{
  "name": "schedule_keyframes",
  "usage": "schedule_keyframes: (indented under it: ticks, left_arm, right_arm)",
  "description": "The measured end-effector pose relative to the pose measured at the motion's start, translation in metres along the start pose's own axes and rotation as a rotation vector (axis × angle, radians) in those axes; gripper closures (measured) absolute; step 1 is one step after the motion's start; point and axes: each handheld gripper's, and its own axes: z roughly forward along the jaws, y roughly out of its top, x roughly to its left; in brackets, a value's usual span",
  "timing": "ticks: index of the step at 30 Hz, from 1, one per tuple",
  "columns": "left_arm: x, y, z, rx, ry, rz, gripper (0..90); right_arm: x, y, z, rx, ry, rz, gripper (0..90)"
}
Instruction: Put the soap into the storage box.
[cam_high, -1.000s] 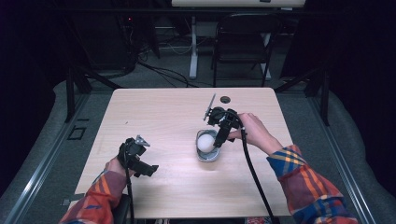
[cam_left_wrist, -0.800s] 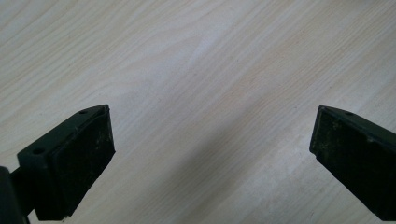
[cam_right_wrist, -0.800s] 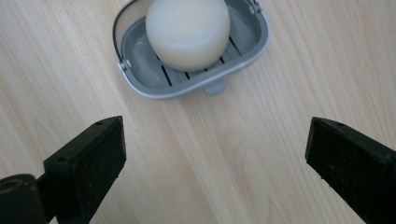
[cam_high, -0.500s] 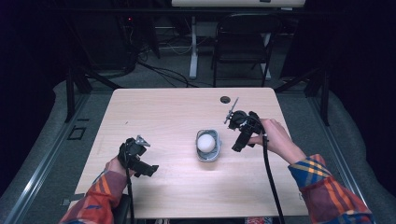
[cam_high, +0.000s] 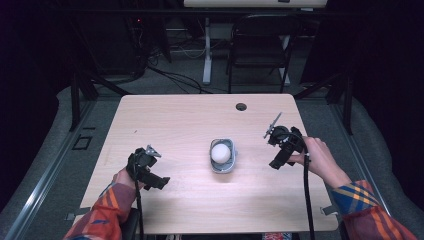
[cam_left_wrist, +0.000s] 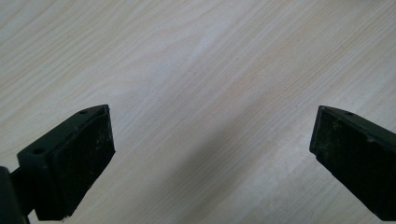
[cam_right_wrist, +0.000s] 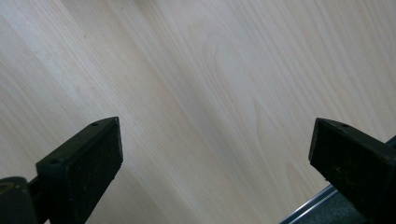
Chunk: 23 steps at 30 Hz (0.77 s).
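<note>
A small grey bowl (cam_high: 222, 165) sits at the middle of the wooden table (cam_high: 185, 125) with a white ball (cam_high: 220, 152) in it. My right gripper (cam_high: 276, 163) hovers to the right of the bowl, well apart from it and near the table's right side. Its jaws have just been opening and stand wide, open, with nothing between them over bare wood (cam_right_wrist: 215, 158). My left gripper (cam_high: 161, 182) rests at the front left, open, its black pads (cam_left_wrist: 84, 154) far apart above bare tabletop (cam_left_wrist: 212, 154).
A round cable hole (cam_high: 241, 106) lies near the table's far edge. A dark chair (cam_high: 260, 45) and a desk leg stand beyond the table. The table's edge (cam_right_wrist: 327, 200) runs close under my right gripper.
My right gripper has moved rightward away from the bowl, leaving the white ball lying in it. The left hand has stayed where it was.
</note>
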Motion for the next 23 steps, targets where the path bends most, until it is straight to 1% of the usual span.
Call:
schedule_keyframes:
  ticks: [1, 2, 3, 4, 5, 6, 8, 11, 12, 13, 15, 16, 17, 18, 19, 20, 21, 22, 23]
  left_arm:
    - [0.000, 0.000, 0.000, -0.001, 0.000, 0.000, 0.0]
    - [0.000, 0.000, 0.000, 0.000, 0.000, 0.000, 0.0]
    - [0.000, 0.000, 0.000, 0.000, 0.000, 0.000, 0.0]
    - [0.000, 0.000, 0.000, 0.000, 0.000, 0.000, 0.0]
    - [0.000, 0.000, 0.000, 0.000, 0.000, 0.000, 0.0]
    - [0.000, 0.000, 0.000, 0.000, 0.000, 0.000, 0.0]
    - [0.000, 0.000, 0.000, 0.001, 0.000, 0.000, 0.0]
    - [0.000, 0.000, 0.000, 0.001, 0.000, 0.000, 0.0]
    - [0.000, 0.000, 0.000, 0.001, 0.000, 0.000, 0.0]
    - [0.000, 0.000, 0.001, 0.003, 0.000, 0.000, 0.0]
    - [0.000, 0.000, 0.000, 0.006, -0.003, 0.001, 0.0]
    - [0.000, 0.000, 0.001, 0.006, -0.003, 0.002, 0.0]
    - [0.000, 0.000, 0.001, 0.007, -0.006, 0.002, 0.0]
    - [0.000, 0.000, 0.000, 0.007, -0.006, 0.002, 0.0]
    - [0.000, 0.000, 0.000, 0.005, -0.005, 0.002, 0.0]
    - [0.000, 0.000, 0.000, 0.004, -0.006, 0.002, 0.0]
    - [0.000, 0.001, 0.001, 0.003, -0.007, 0.003, 0.0]
    - [0.000, 0.001, 0.001, 0.000, -0.005, 0.002, 0.0]
    - [0.000, 0.001, 0.001, 0.002, -0.007, 0.003, 0.0]
  right_arm:
    - [-0.001, -0.003, 0.001, 0.003, 0.001, 0.006, 2.0]
    - [-0.003, -0.008, 0.001, 0.015, -0.008, 0.010, 1.9]
    - [-0.003, -0.012, 0.003, 0.002, 0.003, 0.026, 1.7]
    - [-0.004, -0.016, 0.005, 0.003, 0.004, 0.039, 1.5]
    - [-0.005, -0.020, 0.006, 0.011, 0.003, 0.041, 1.5]
    - [-0.006, -0.026, 0.009, 0.013, -0.003, 0.052, 1.5]
    - [-0.007, -0.036, 0.015, 0.010, 0.009, 0.079, 1.5]
    - [-0.008, -0.049, 0.024, 0.020, 0.005, 0.098, 1.6]
    - [-0.008, -0.054, 0.028, 0.027, 0.012, 0.103, 1.8]
    - [-0.007, -0.058, 0.032, 0.019, 0.007, 0.115, 1.9]
    - [-0.005, -0.066, 0.040, 0.026, 0.005, 0.120, 3.0]
    - [-0.003, -0.070, 0.044, 0.023, 0.011, 0.131, 3.4]
    - [-0.001, -0.073, 0.048, 0.009, 0.018, 0.145, 4.5]
    - [0.001, -0.076, 0.052, 0.015, 0.015, 0.143, 5.8]
    - [0.002, -0.077, 0.054, 0.038, 0.005, 0.126, 6.7]
    - [0.002, -0.078, 0.056, 0.053, 0.005, 0.107, 7.4]
    - [0.003, -0.079, 0.057, 0.053, 0.016, 0.116, 8.5]
    - [0.006, -0.082, 0.062, 0.013, 0.019, 0.153, 10.6]
    - [0.005, -0.081, 0.062, 0.035, 0.021, 0.137, 12.0]
